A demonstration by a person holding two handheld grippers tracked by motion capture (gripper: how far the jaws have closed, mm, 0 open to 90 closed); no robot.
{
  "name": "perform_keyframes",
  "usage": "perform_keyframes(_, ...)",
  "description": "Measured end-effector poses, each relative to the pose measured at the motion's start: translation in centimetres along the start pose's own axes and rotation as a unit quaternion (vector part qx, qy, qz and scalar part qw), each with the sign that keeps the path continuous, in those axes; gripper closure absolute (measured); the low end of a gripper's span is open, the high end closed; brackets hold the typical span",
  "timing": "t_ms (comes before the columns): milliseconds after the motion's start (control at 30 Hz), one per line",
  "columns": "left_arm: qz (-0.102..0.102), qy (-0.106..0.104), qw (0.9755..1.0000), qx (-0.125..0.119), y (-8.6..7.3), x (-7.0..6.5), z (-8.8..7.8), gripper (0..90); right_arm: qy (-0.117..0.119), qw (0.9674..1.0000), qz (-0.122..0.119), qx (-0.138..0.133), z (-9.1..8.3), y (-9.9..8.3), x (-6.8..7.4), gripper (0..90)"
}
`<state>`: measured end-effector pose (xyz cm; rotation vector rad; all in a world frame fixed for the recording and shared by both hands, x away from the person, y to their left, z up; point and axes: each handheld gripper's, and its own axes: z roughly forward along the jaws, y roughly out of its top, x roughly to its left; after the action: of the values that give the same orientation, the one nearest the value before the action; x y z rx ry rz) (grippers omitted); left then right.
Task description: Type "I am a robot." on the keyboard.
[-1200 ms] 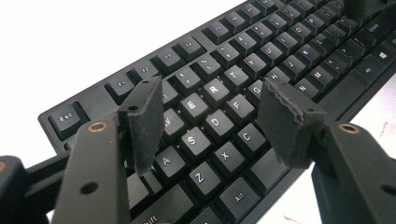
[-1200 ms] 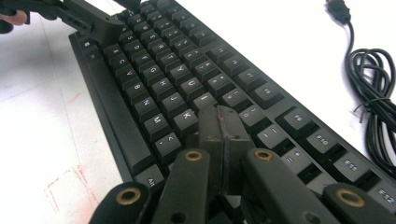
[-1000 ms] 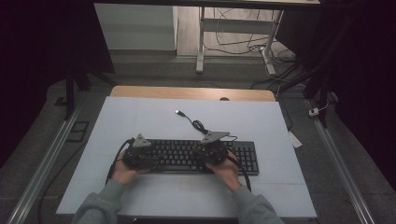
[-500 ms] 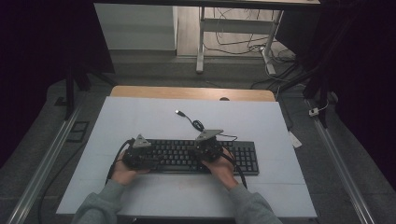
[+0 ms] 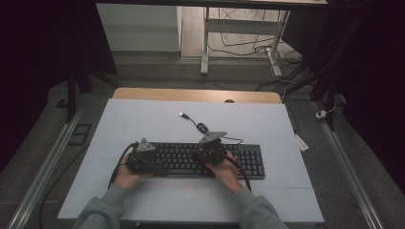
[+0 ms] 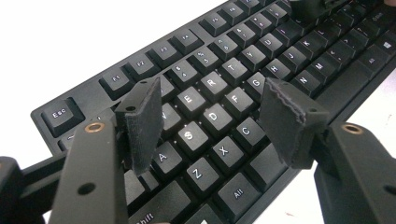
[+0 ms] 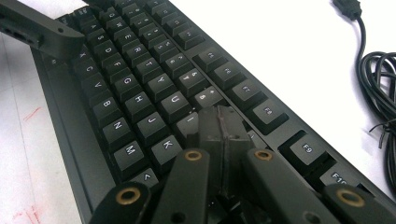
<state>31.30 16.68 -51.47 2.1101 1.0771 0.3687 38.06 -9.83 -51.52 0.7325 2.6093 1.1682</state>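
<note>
Nearest the person, the left gripper hung with its jaws apart over the S and D keys of the black keyboard on the white table, while the right gripper, jaws pressed together, rested near the I and O keys, and the keyboard's cable lay beyond.

A dim lab workspace: a white-topped table on a metal-railed rig, a desk frame and loose floor cables behind.
</note>
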Motion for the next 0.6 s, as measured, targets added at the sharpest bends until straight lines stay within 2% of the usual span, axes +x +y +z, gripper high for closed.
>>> perform_keyframes(233,-0.002,0.0,1.0,-0.001,0.0,0.1,0.0,39.2,-0.008,1.0,-0.005,0.003,0.0,0.0,0.1,89.5)
perform_keyframes(400,-0.003,0.0,1.0,-0.002,0.0,0.2,-0.1,39.2,-0.006,0.9998,-0.001,-0.019,-0.9,0.1,0.1,89.5)
perform_keyframes(600,-0.005,0.001,1.0,-0.003,-0.1,0.2,-0.1,39.1,-0.006,0.9995,0.008,-0.03,-2.1,-0.1,-0.1,88.7)
